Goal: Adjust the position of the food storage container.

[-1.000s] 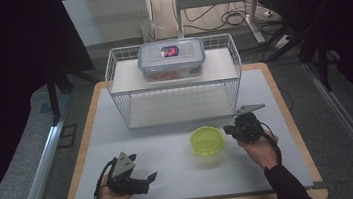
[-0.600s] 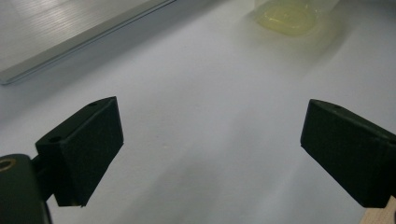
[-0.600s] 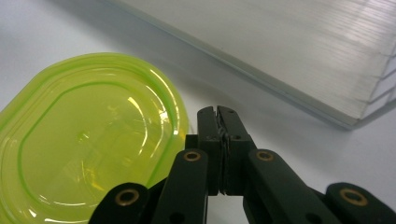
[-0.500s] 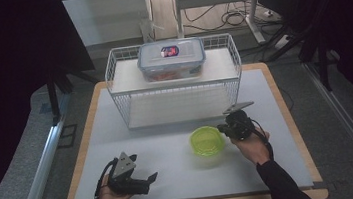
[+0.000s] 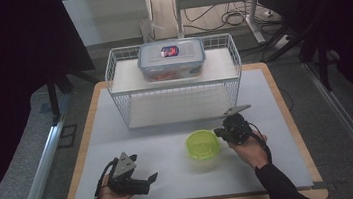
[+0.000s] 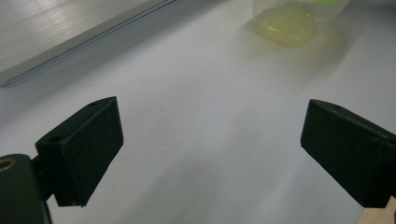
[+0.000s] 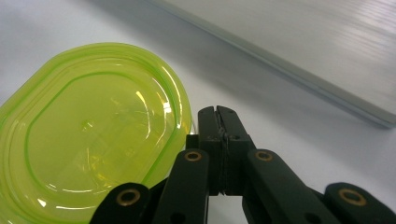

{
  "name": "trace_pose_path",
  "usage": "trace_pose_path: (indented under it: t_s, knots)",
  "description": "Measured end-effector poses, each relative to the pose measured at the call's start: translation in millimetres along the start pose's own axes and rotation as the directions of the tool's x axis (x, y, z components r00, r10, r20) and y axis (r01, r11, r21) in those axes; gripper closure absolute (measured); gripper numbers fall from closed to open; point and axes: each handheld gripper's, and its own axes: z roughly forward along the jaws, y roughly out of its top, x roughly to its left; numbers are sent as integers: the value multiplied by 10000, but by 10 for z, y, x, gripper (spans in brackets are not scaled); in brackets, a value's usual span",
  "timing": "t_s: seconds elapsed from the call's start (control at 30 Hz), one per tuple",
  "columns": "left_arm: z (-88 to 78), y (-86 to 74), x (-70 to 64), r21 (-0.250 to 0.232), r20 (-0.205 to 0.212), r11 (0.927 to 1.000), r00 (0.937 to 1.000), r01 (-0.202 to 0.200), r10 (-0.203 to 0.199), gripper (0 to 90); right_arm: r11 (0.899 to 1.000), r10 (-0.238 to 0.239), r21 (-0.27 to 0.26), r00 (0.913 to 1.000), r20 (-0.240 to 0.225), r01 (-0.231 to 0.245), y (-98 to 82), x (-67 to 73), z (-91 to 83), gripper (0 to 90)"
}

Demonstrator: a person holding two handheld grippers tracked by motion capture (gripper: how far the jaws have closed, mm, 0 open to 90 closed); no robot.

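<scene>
Lower left of the high view: left claw (image 5: pixel 146 179) is resting wide on the bench (image 5: pixel 170 150), gripping nothing, seemingly waiting its turn. Lower centre: green lidded container (image 5: pixel 203 144) is sitting on the bench. Just right of it: right claw (image 5: pixel 218 133), jaws pressed together and empty, is nosing the container's rim, probably to push it.

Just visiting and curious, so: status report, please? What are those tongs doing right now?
Left tongs open, idle on the mat. Right tongs shut, empty, tips beside the green container rim. Wire rack behind, nothing in the way.
</scene>
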Motion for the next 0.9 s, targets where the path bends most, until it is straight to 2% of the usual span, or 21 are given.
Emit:
trace_pose_path:
  t_s: [0.37, 0.47, 0.63, 0.77, 0.9]
  knots:
    - [-8, 1, 0, -37, 0, 10000, 10000, 14, -14, 55, 9999, -142, 27, 9977, -656, 144, -2, 237, 56, 890]
    - [-12, 0, -1, -16, 8, 10000, 10000, 19, -19, 55, 9995, -321, 32, 9975, -623, 324, -4, 265, 56, 873]
    - [-26, -6, 9, -18, 16, 10000, 10000, 88, -88, 55, 9996, -277, -34, 9987, -429, 276, -76, 182, -11, 817]
    - [-41, -20, 28, 133, 13, 9997, 9998, 196, -196, 56, 9992, 85, -396, 9987, -495, -104, -174, 90, -152, 747]
    - [-52, -22, 29, 248, 20, 9994, 9997, 228, -229, 56, 9965, 52, -826, 9979, -653, -106, -242, 64, -275, 670]
